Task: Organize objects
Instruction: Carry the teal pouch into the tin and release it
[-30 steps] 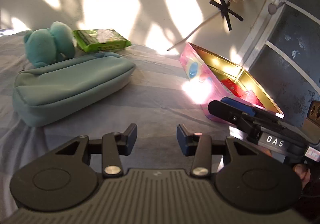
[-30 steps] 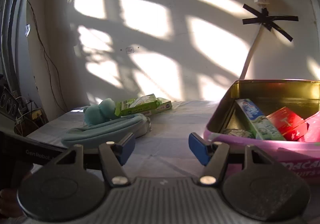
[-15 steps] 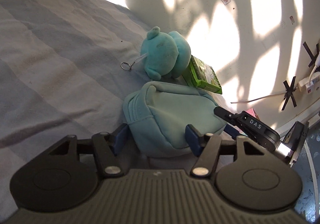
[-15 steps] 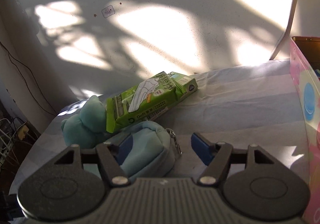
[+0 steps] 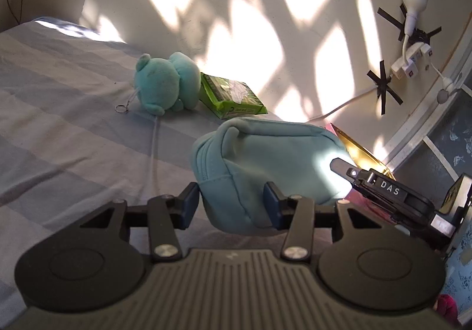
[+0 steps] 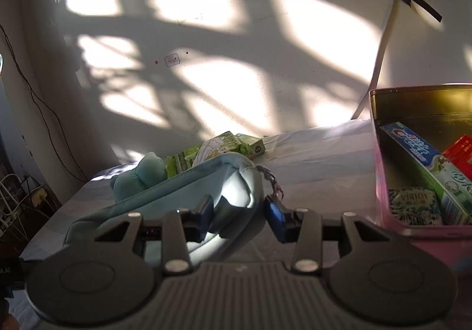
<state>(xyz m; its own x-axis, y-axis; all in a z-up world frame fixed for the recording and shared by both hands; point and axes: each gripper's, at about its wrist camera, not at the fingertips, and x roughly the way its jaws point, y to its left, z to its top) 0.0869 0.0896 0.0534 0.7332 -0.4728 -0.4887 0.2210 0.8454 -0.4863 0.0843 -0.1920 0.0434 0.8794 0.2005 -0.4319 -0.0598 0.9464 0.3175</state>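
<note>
A light blue zip pouch [image 5: 265, 161] is held up off the striped bed. My left gripper [image 5: 231, 206] is shut on its near end. My right gripper [image 6: 239, 212] is shut on its other end [image 6: 233, 191], beside the zipper pull [image 6: 273, 182]; that gripper also shows in the left wrist view [image 5: 380, 185]. A teal plush toy [image 5: 165, 82] and a green packet [image 5: 233, 95] lie on the bed by the wall. A pink tin box [image 6: 419, 229] stands at the right and holds a toothpaste carton [image 6: 427, 170] and a red box [image 6: 460, 153].
The striped sheet [image 5: 65, 111] stretches to the left. The sunlit wall [image 6: 236, 49] stands close behind the bed, with a taped cable and power strip [image 5: 410, 64]. Cables and clutter sit off the bed's left edge [image 6: 17, 197].
Both grippers have closed on the ends of the pouch and lifted it off the bed, toward the tin box. The plush toy and the green packet have stayed put.
</note>
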